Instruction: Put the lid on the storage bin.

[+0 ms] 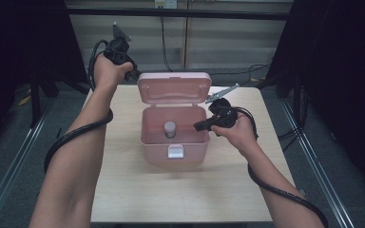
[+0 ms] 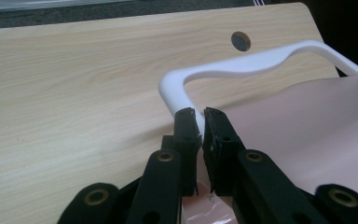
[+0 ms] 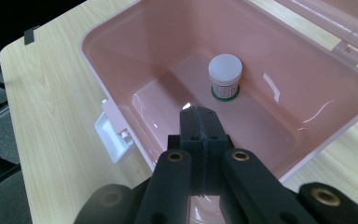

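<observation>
A pink plastic box (image 1: 192,151) stands in the middle of the wooden table with its lid (image 1: 173,88) raised upright at the back. Inside on its floor stands a small bottle with a white cap (image 1: 170,128) (image 3: 225,74). My left gripper (image 1: 132,76) (image 2: 200,116) is at the lid's upper left corner, shut on the end of the lid's white handle (image 2: 242,65), with the pink lid (image 2: 307,126) beside it. My right gripper (image 1: 198,126) (image 3: 200,114) hovers over the box's right rim, shut with nothing in it and pointing into the box (image 3: 98,70).
A white latch (image 1: 175,151) (image 3: 113,135) sits on the box's front wall. The table (image 1: 123,190) has a round cable hole (image 2: 240,41) near its back edge. Black cables trail from both grippers along the forearms. Dark curtains flank the table.
</observation>
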Demonstrator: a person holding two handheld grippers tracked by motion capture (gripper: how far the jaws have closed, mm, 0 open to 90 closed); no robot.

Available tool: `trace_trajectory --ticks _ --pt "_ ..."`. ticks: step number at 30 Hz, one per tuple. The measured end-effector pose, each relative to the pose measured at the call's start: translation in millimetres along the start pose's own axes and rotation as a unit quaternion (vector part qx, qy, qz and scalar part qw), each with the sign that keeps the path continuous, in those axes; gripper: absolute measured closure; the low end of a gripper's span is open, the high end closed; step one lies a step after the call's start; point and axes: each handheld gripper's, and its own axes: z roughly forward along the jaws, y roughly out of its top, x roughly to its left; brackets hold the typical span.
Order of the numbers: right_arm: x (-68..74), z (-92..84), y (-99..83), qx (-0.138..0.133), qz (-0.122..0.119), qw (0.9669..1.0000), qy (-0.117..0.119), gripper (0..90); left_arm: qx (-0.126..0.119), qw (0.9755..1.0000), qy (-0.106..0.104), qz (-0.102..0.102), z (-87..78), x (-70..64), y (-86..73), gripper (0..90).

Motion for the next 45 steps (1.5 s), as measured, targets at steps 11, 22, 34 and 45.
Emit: trace_trajectory --ticks 11,22,34,45 --pt "-4.7 -5.6 0.2 -0.009 0.006 0.9999 -0.004 90.0 0.012 0.9998 -0.009 0.013 5.4 -13.1 -3.8 85.0" --pt "-5.6 -9.7 7.3 -0.021 0.003 0.9997 -0.012 90.0 0.014 0.9998 -0.012 0.012 7.0 -9.1 -16.0 84.4" --pt "-6.3 -11.0 5.7 -0.023 0.003 0.9996 -0.014 90.0 0.027 0.9995 -0.012 0.008 19.1 -2.4 -30.4 84.2" --pt "-6.7 -16.7 -3.4 -0.026 0.002 0.9996 -0.012 90.0 0.024 0.9996 -0.002 0.014 23.6 -0.7 -39.2 68.9"
